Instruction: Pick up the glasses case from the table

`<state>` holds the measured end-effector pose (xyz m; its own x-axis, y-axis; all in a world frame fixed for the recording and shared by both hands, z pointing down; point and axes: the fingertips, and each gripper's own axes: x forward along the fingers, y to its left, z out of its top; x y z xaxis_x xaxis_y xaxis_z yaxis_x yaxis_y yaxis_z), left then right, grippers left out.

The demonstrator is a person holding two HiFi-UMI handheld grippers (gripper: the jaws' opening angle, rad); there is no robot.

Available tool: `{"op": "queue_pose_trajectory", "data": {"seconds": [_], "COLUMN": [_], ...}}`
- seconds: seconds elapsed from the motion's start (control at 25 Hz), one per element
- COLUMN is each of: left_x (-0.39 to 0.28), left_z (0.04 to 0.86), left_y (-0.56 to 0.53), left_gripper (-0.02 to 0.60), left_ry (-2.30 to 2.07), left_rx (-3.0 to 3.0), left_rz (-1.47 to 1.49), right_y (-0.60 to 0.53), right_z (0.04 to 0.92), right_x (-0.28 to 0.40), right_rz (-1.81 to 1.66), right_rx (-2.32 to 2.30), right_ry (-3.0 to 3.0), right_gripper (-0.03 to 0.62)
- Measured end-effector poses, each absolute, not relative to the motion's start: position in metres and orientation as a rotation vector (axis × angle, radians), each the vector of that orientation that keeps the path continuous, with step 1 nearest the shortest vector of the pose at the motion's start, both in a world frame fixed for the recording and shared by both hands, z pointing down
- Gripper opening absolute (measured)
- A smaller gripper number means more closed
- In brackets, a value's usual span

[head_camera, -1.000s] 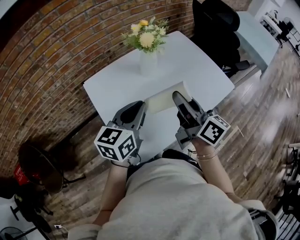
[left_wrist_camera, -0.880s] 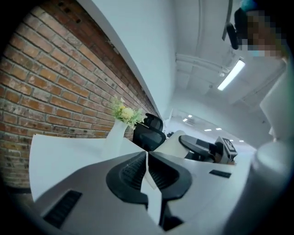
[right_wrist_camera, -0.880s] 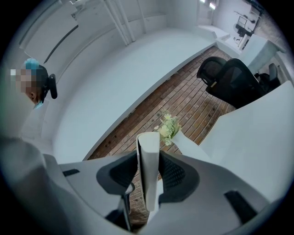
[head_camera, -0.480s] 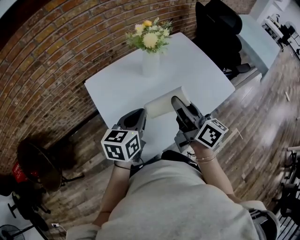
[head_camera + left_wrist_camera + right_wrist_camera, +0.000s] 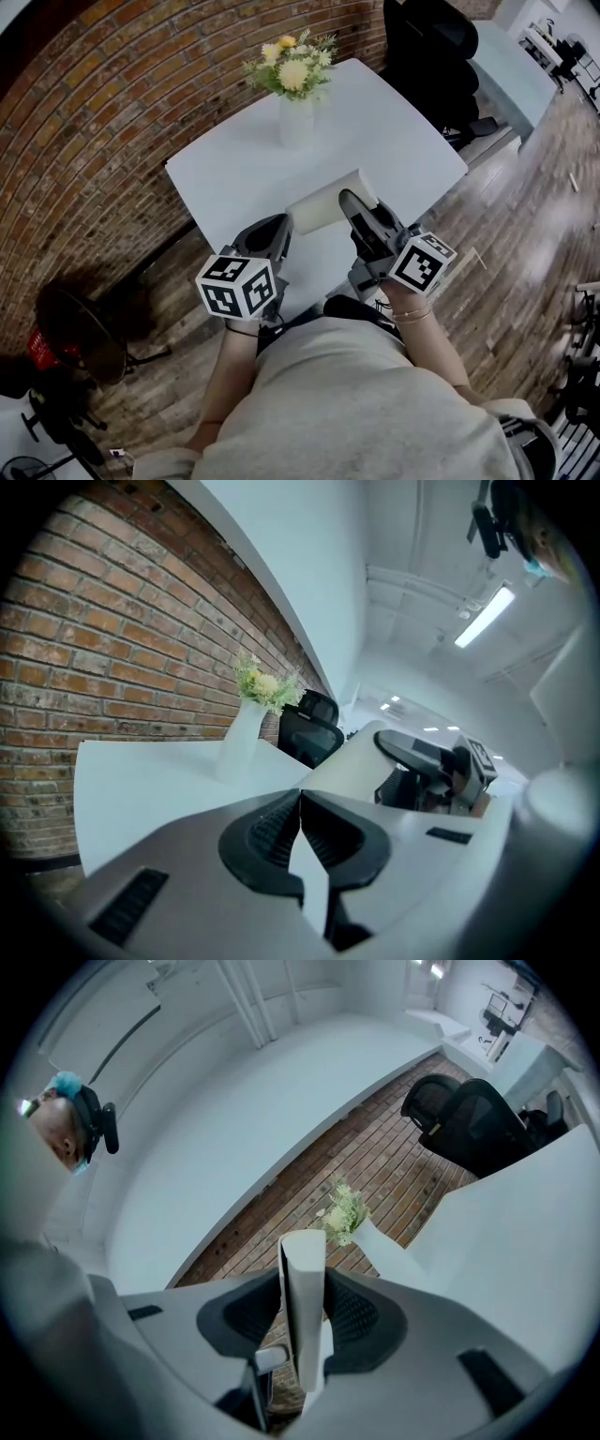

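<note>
The glasses case (image 5: 323, 203), a cream-white oblong box, lies over the near part of the white table (image 5: 225, 169). My right gripper (image 5: 349, 201) is shut on its right end. In the right gripper view the case (image 5: 302, 1279) stands edge-on, pinched between both black pads. I cannot tell whether it still touches the tabletop. My left gripper (image 5: 274, 228) is just left of the case, shut with nothing in it. In the left gripper view its pads (image 5: 272, 832) meet, with the case (image 5: 352, 761) and the right gripper (image 5: 422, 758) beyond them to the right.
A white vase of yellow flowers (image 5: 295, 94) stands toward the table's far side. Behind the table is a curved brick wall (image 5: 112, 103). A black office chair (image 5: 431, 56) stands at the far right. The floor is wood.
The left gripper has sunk slightly beside the case. The right gripper and the case have kept their place.
</note>
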<state>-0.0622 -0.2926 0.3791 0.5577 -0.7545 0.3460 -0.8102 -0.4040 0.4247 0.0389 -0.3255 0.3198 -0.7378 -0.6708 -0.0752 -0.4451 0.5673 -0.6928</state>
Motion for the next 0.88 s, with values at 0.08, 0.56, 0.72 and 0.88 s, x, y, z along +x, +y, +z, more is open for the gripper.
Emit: {"op": "queue_pose_trajectory", "data": {"seconds": [0.08, 0.56, 0.72, 0.88], "left_x": [-0.0631, -0.0674, -0.0653, -0.0655], "left_z": [0.3809, 0.3816, 0.3823, 0.3863], "left_y": [-0.2924, -0.2911, -0.2922, -0.2907], "left_gripper": [0.008, 0.008, 0.008, 0.008], "left_ry": [-1.249, -1.254, -1.242, -1.229], "left_rx": [2.237, 2.232, 2.236, 2.226], "left_rz": [0.138, 0.153, 0.159, 0.177], "right_y": [-0.3251, -0.3258, -0.3255, -0.3208], "right_z": [0.3185, 0.3143, 0.3164, 0.3197], "right_x": [0.0385, 0.0419, 0.0424, 0.0389], "right_rz": [-0.950, -0.917, -0.906, -0.935], "right_rx": [-0.904, -0.933, -0.965, -0.961], "right_ry": [2.481, 2.467, 2.488, 2.479], "right_gripper": [0.140, 0.140, 0.140, 0.140]}}
